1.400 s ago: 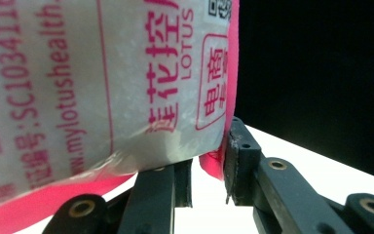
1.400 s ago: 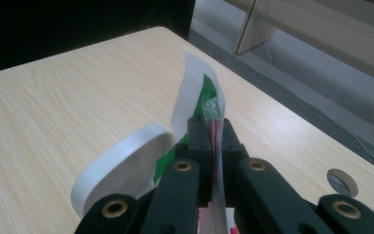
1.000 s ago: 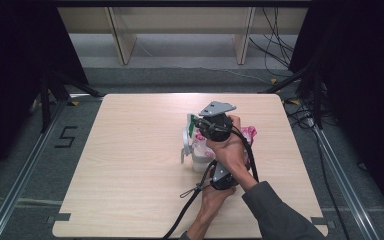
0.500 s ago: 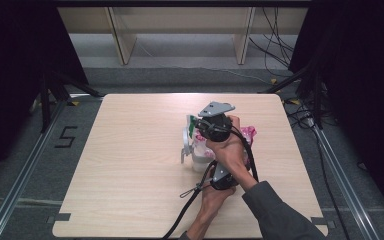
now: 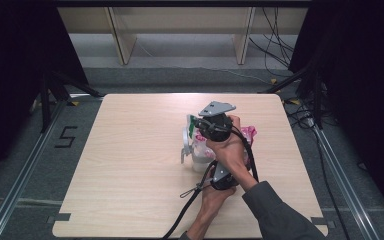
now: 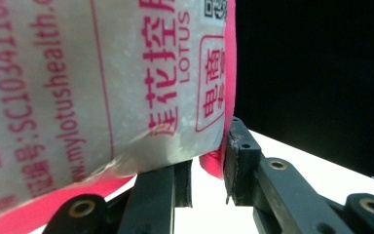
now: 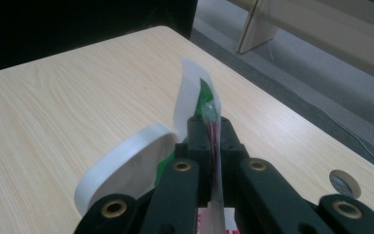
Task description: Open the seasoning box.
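On the right half of the counter (image 5: 130,165), nearer its far edge than its near one, a plastic bag (image 5: 200,147) printed in pink and green is held between the two claws. The right claw (image 5: 215,127), seen from above with its grey plate on top, stands over the far end of the bag. In the right gripper view its jaws are pressed together on a thin upright strip of the bag's film (image 7: 213,146), clear with a green patch and a red line, which rises above the jaw tips. A white curved band (image 7: 121,168) lies just beside these jaws on the bare wood. The left claw (image 5: 223,176) sits at the near end of the bag, toward the counter's near edge, held by the person's hand (image 5: 215,200). In the left gripper view the bag's white face with pink print fills the upper left, and its pink edge (image 6: 214,163) hangs down between the jaws, which stand a little apart; whether the pads press on it cannot be told. The bag holds a pale white filling, visible through the film.
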`<state>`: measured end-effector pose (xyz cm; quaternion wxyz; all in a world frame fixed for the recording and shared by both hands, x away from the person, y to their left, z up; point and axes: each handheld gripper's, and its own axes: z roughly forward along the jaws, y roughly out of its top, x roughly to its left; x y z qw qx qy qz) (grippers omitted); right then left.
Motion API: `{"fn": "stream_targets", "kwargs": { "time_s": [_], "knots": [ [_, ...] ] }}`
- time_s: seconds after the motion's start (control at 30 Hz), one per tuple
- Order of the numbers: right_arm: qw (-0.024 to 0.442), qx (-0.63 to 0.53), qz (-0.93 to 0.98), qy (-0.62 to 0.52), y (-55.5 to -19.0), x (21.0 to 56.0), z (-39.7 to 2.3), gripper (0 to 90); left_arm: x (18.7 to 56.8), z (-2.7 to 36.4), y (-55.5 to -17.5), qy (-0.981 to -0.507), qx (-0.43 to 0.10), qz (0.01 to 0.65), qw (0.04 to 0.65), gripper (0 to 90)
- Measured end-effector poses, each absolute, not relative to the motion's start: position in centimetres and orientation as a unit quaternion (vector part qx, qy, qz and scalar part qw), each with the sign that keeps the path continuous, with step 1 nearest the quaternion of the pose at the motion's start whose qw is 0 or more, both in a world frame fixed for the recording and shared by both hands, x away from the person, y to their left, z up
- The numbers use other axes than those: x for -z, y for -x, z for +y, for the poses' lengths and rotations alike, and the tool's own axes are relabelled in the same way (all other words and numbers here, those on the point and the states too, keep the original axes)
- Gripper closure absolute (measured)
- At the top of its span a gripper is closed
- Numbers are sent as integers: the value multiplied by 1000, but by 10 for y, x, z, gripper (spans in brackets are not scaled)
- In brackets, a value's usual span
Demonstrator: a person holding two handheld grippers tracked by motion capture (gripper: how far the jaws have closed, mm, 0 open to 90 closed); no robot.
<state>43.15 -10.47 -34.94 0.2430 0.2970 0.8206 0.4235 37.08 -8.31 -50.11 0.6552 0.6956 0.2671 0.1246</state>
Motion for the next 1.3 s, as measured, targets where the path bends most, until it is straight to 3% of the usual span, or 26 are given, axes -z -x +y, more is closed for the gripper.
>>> {"fn": "stream_targets", "kwargs": {
  "time_s": [0.37,0.43,0.6,0.7,0.73,0.77,0.8,0.87,0.97,1.03,1.13,1.27,1.3],
  "knots": [
    [250,-425,818,-295,-433,350,-104,891,501,-82,-371,-694,-124,268,657,750],
    [247,-419,823,-293,-433,351,-102,891,501,-86,-369,-677,-112,278,673,750],
    [246,-426,818,-298,-433,350,-103,891,500,-81,-371,-700,-127,265,651,751],
    [251,-415,825,-290,-433,352,-102,891,500,-85,-370,-678,-113,276,672,751],
    [248,-419,822,-294,-433,352,-101,891,499,-75,-372,-724,-135,240,633,751],
    [242,-420,823,-295,-433,351,-102,891,499,-72,-373,-734,-137,231,624,751],
    [241,-420,822,-298,-433,351,-102,891,500,-82,-371,-695,-126,271,654,751],
    [251,-419,823,-291,-434,352,-101,891,500,-85,-369,-678,-114,277,672,750],
    [243,-422,821,-297,-433,350,-101,891,500,-79,-371,-702,-127,259,651,751],
    [241,-419,823,-300,-433,351,-101,891,500,-85,-369,-676,-115,277,673,751],
    [240,-419,823,-300,-433,350,-101,891,499,-80,-371,-694,-125,267,656,751],
    [246,-418,823,-297,-434,352,-100,891,499,-85,-369,-676,-112,278,673,750],
    [241,-415,825,-298,-433,350,-101,891,499,-80,-371,-694,-124,268,657,750]
  ]
}}
